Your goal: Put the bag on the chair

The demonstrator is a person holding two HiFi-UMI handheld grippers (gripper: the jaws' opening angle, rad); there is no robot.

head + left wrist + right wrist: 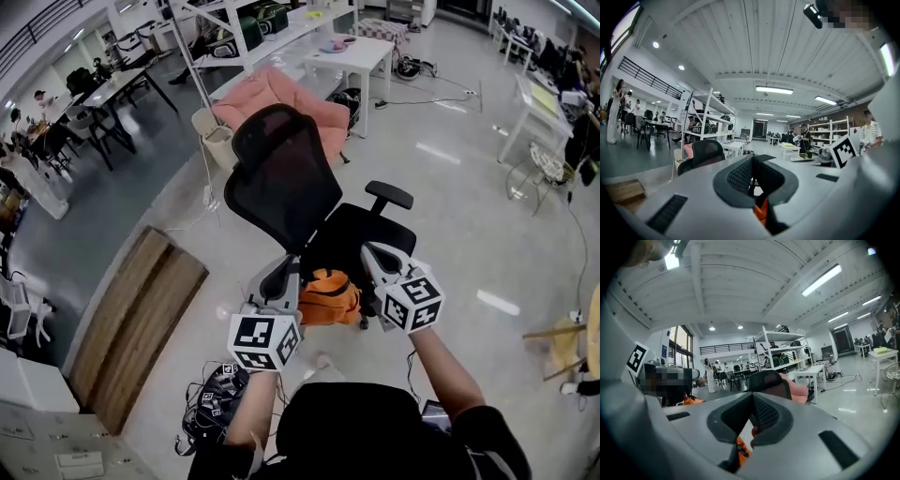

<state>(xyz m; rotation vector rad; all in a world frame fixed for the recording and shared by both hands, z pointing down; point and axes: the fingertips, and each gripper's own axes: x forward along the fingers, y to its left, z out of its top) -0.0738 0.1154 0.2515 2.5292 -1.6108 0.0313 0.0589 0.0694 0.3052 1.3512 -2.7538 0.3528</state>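
Left gripper [289, 272]: hand-held, pointing level, jaws pressed together in its own view, pinching a dark strap with orange fabric showing just beneath. Right gripper [373, 255]: hand-held, tilted slightly down, jaws likewise closed, clamped on an orange fold that carries a zip. Each carries a marker cube at its rear, nearest the person's forearms. Orange bag [329, 296]: hangs between the two grippers, held by both and clear of the floor. It is just in front of the seat's near edge and not resting on it; whether it touches that edge cannot be told. Black office chair [281, 173]: mesh back upright with a headrest, its dark seat facing the person and one armrest [389, 195] standing at the far side. Pink padded seat [281, 98]: directly behind the chair back. White table [354, 54]: beyond it, with small items on top. Wooden board [141, 314]: flat on the grey floor, well to the left of the chair. Cable tangle [211, 405]: on the floor by the person's left arm. Further off: white shelving, desks, and people seated and standing along the far left.
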